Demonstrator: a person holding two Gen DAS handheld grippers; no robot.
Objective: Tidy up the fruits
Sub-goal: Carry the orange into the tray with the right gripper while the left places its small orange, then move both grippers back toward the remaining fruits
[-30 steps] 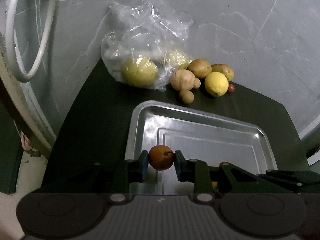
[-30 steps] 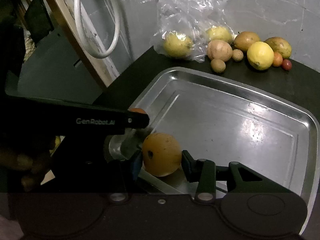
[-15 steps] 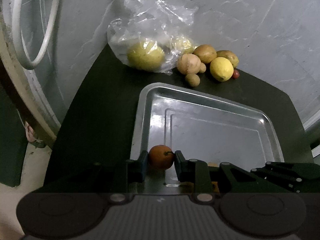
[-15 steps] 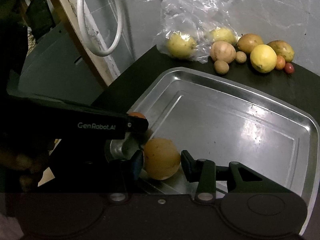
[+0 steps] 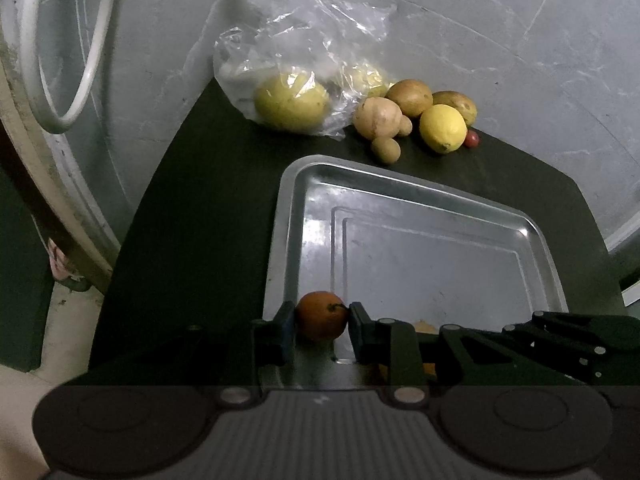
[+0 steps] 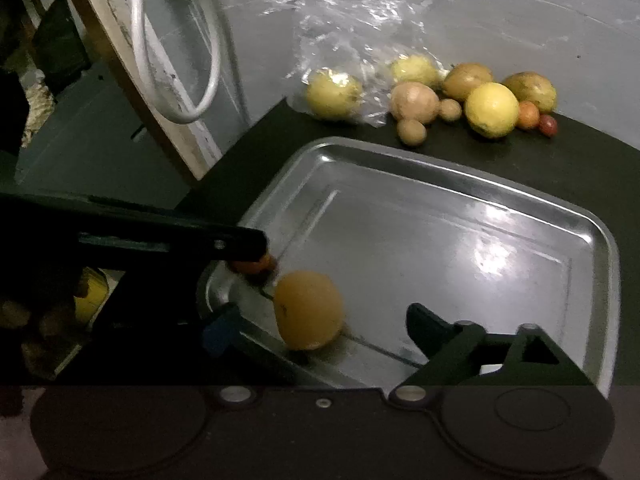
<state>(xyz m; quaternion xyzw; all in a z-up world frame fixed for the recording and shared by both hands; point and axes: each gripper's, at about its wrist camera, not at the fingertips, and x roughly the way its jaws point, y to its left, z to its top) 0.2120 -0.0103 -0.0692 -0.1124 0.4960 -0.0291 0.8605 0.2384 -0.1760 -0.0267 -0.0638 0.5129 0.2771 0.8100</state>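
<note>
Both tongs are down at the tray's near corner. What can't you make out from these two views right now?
- Right wrist view: orange fruit between the opening right tongs is motion-blurred; contact with tray unclear.
- Left wrist view: the same fruit mostly hidden behind the left tongs.
- Fruit in plastic bag: details veiled by film.

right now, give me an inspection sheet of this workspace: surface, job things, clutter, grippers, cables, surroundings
surface: dark mat on a grey marbled top.
job's things: metal tray on the mat; large orange fruit at the tray's near corner; small orange over the same corner; loose lemon, brown fruits and a small red fruit beyond the tray.
clutter: plastic bag holding two yellow fruits.
grippers: left gripper shut on the small orange; right gripper jaws opening, the large orange fruit between them, pads clear of it.
cables: white hose loop hanging at the left.
surroundings: wooden board leaning at the left.
</note>
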